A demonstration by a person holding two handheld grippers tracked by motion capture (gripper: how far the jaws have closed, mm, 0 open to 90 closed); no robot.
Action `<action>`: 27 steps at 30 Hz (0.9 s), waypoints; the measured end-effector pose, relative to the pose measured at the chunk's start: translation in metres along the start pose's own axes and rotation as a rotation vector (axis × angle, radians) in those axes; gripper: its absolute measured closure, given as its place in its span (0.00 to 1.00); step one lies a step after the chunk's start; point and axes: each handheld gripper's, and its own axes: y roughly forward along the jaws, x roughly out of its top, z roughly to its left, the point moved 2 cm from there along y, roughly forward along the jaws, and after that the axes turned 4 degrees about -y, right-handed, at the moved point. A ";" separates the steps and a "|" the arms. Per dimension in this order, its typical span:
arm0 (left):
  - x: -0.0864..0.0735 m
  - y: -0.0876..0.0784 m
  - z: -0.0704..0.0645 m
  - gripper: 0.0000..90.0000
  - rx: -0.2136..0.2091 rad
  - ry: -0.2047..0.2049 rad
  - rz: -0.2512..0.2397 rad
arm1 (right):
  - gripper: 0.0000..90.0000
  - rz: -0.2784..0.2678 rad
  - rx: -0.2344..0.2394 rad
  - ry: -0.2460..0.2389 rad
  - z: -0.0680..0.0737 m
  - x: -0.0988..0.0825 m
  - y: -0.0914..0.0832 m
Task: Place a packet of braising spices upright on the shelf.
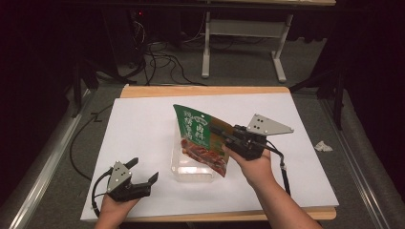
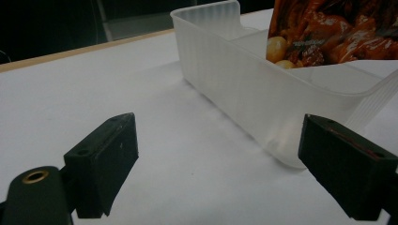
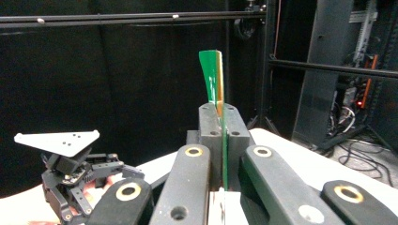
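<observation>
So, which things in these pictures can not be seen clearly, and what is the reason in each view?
- High view: the print on the food pouch is too small to read, and the pouch hides part of the clear container.
- Left gripper view: the pouch is cut off by the top edge, so its upper part is lost.
- Right gripper view: the right gripper shows the pouch edge-on; its face cannot be seen.
- Right gripper view: the left gripper is far and dim.
</observation>
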 end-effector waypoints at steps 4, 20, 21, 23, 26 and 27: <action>0.000 -0.001 0.001 0.14 0.002 -0.001 -0.004 | 1.00 0.003 0.010 0.005 0.003 -0.002 0.008; 0.000 -0.001 0.000 0.14 -0.005 0.001 -0.004 | 1.00 0.025 -0.001 -0.005 0.003 -0.018 0.029; 0.000 -0.001 0.000 0.14 -0.006 0.003 -0.002 | 1.00 0.025 -0.004 -0.001 0.003 -0.019 0.030; 0.000 -0.001 0.000 0.14 -0.006 0.004 -0.002 | 1.00 0.025 -0.007 0.002 0.003 -0.020 0.031; 0.000 -0.001 0.000 0.14 -0.004 0.004 -0.004 | 1.00 0.021 -0.012 0.000 0.002 -0.023 0.033; 0.000 -0.001 0.000 0.14 -0.003 0.006 -0.003 | 1.00 0.021 -0.012 0.001 0.001 -0.023 0.033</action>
